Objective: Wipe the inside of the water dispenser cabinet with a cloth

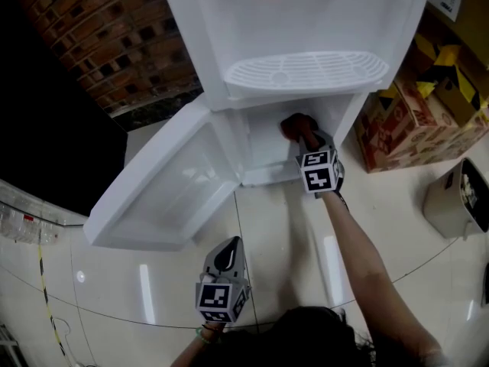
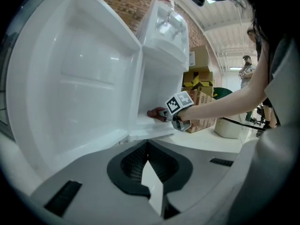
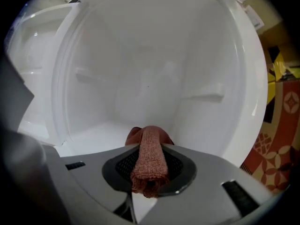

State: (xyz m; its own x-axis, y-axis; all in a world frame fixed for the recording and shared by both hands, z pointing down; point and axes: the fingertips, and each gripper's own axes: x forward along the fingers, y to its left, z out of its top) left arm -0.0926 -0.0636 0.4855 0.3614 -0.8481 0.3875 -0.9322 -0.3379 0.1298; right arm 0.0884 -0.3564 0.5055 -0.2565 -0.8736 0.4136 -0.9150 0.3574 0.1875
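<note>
The white water dispenser stands with its lower cabinet open and the door swung out to the left. My right gripper reaches into the cabinet mouth, shut on a reddish-brown cloth. In the right gripper view the folded cloth sticks out between the jaws of the right gripper, just above the cabinet floor. My left gripper hangs low over the tiles, apart from the dispenser, its jaws together and holding nothing. The left gripper view looks past the left gripper at the door and the cloth.
Cardboard boxes stand right of the dispenser, with a beige bin nearer me. A brick wall lies behind at the left. The drip tray overhangs the cabinet. A person stands far off.
</note>
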